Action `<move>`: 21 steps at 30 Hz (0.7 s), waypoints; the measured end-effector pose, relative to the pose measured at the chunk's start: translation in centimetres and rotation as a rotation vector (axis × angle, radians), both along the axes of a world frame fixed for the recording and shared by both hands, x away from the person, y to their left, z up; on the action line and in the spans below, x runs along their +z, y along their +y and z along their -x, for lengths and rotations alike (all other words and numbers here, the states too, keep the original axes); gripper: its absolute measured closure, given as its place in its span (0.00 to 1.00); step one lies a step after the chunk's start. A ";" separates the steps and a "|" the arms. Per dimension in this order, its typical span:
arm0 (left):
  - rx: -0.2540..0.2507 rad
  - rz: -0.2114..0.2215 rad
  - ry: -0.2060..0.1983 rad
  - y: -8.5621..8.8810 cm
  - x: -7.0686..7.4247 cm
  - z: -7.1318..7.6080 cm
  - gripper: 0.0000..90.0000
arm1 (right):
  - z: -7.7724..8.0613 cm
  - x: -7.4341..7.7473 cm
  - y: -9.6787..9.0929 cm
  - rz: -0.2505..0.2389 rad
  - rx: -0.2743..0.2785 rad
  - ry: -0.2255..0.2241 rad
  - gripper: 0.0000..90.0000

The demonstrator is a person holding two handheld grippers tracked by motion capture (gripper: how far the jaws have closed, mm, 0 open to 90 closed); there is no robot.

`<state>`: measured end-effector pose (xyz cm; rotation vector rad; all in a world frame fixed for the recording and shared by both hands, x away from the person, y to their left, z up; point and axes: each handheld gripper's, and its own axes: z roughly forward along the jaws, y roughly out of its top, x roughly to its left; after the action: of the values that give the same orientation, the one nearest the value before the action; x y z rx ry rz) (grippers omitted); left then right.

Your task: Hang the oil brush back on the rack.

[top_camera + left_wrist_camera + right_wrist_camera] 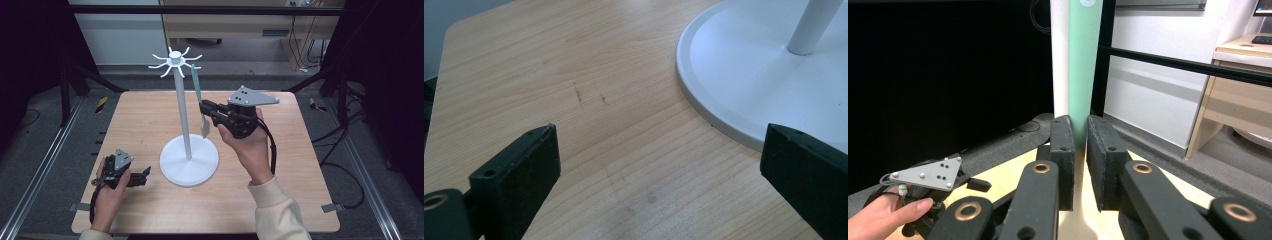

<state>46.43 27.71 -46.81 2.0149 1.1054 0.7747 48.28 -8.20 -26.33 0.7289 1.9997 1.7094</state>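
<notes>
A white stand [184, 115] with a round base [189, 161] and a ring of hooks [175, 60] at its top rises from the middle of the wooden table [145, 112]. A spatula [196, 82] with a green handle and pale blade hangs from one hook, just right of the pole. My right gripper [204, 111] is raised beside the pole and shut on the spatula low on its handle; in the right gripper view the green handle [1084, 60] runs up from between the nearly closed jaws [1080, 135]. My left gripper [145, 175] rests on the table left of the base, open and empty [659, 150].
The stand's base rim [744, 75] lies close to the left gripper's right jaw. A black frame bar [200, 10] crosses behind the table, with dark posts at both sides. Bare wood stretches along the table's left and front.
</notes>
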 end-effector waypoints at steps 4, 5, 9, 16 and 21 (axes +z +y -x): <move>-0.001 -0.001 0.001 0.0 0.0 0.0 0.03 | 0.0 0.0 0.1 0.002 0.003 -0.002 0.92; -0.001 -0.001 0.001 0.0 0.0 0.0 0.03 | 0.0 0.0 0.1 0.002 0.003 -0.003 0.92; 0.000 0.000 0.002 0.0 0.0 0.0 0.03 | 0.0 0.0 0.1 0.003 0.005 -0.004 0.92; 0.000 0.000 0.002 0.0 0.0 0.0 0.03 | 0.4 0.1 0.1 0.039 -0.026 -0.015 0.81; -0.001 0.002 0.002 0.0 0.0 0.0 0.03 | 0.8 0.2 0.0 0.076 -0.072 -0.027 0.67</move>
<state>46.43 27.71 -46.82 2.0150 1.1064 0.7713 47.51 -8.25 -26.16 0.7392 1.9845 1.5851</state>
